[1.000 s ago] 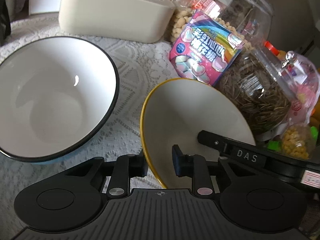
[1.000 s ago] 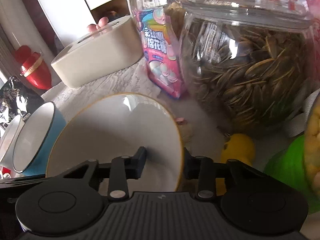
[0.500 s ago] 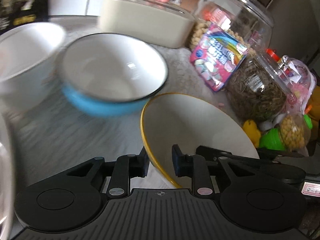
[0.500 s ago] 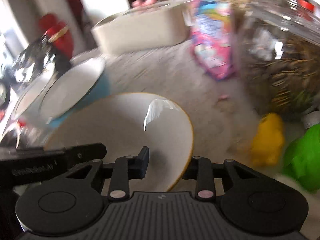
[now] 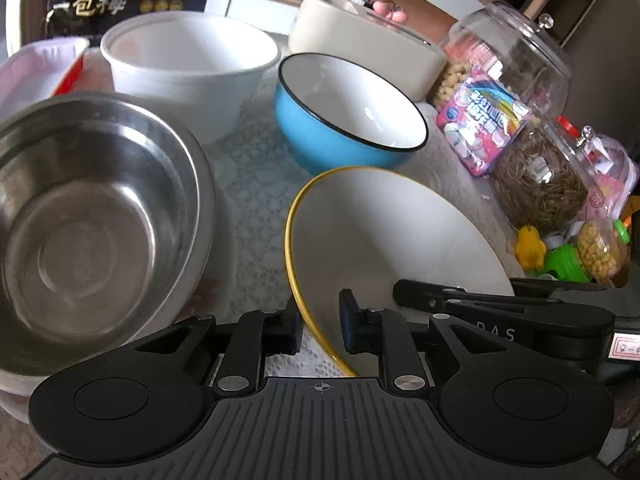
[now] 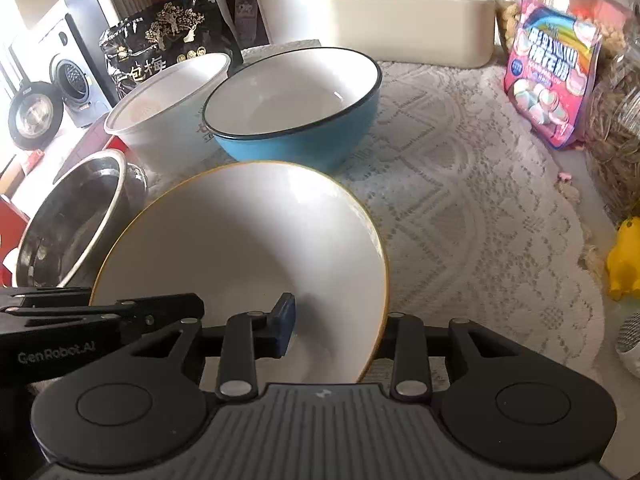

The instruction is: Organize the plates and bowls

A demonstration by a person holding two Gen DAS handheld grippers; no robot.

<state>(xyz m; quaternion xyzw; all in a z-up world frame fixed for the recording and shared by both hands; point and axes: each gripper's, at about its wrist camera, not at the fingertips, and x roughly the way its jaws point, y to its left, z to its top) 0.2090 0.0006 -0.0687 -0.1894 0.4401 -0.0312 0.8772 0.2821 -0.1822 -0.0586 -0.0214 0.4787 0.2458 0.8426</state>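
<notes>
A white bowl with a yellow rim (image 5: pixel 384 232) (image 6: pixel 240 248) is held up off the lace cloth by both grippers. My left gripper (image 5: pixel 320 326) is shut on its near left rim. My right gripper (image 6: pixel 336 328) is shut on its right rim and also shows in the left wrist view (image 5: pixel 500 308). A blue bowl with a black rim (image 5: pixel 344 120) (image 6: pixel 296 116) stands just behind it. A white plastic bowl (image 5: pixel 188 64) (image 6: pixel 160 108) stands farther left. A steel bowl (image 5: pixel 88 208) (image 6: pixel 68 220) sits at the left.
A cream box (image 5: pixel 368 40) (image 6: pixel 408 12) stands at the back. Glass jars of seeds (image 5: pixel 540 184) and a pink sweets bag (image 5: pixel 480 120) (image 6: pixel 552 72) line the right. A yellow toy (image 6: pixel 624 264) and a black snack bag (image 6: pixel 168 36) are nearby.
Both grippers have lifted the yellow-rimmed bowl and carried it back and to the left, away from the jars. The steel bowl and the white plastic bowl have come into view.
</notes>
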